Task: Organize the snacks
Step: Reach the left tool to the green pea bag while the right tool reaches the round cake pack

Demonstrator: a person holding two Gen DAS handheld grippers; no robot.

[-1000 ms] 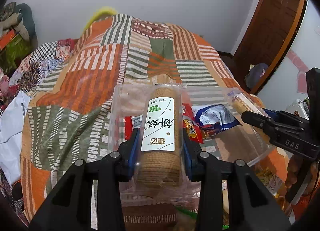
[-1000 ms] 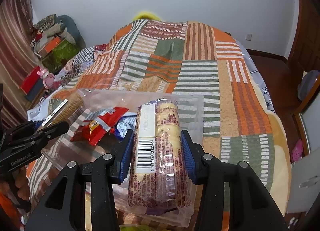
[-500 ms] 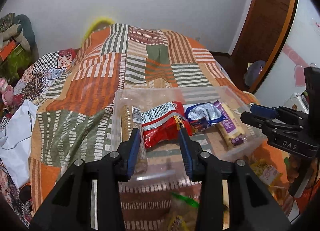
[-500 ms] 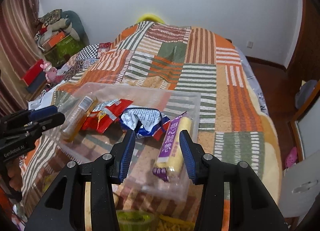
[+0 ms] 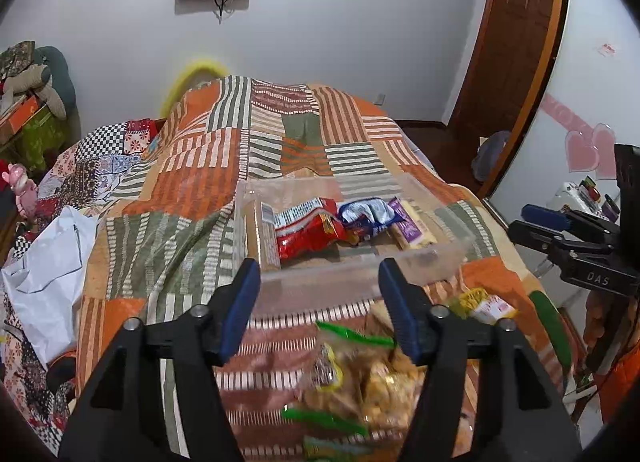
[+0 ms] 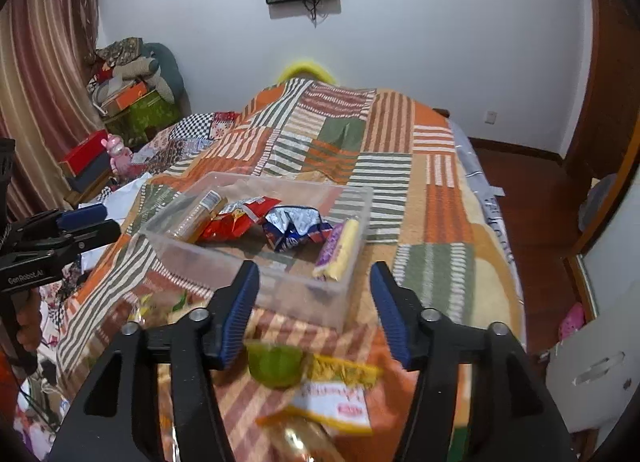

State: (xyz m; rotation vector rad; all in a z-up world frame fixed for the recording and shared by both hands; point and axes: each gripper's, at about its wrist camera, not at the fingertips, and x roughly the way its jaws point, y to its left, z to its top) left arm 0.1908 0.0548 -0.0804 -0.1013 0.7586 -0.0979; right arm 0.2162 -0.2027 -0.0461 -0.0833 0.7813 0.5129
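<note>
The clear rectangular plastic bin [image 5: 436, 258] is seen resting on the orange, green and white striped patchwork bedspread [image 5: 192, 189], its long axis running across the left wrist view. Inside, the brown biscuit roll with a white label [image 5: 262, 234] is laid along the left wall, pointing away from the camera; the yellow wafer pack with a purple label [image 6: 338, 248] is laid along the right wall, likewise lengthwise front to back. A red crinkled snack bag [image 5: 310, 227] and a blue and white crumpled packet [image 6: 294, 227] are lodged between them. The left gripper [image 5: 320, 298] is being opened, nothing between its jaws. The right gripper [image 6: 314, 298] is opening too, and is empty. Blurred loose snack packets [image 5: 360, 374] are scattered nearer the cameras.
</note>
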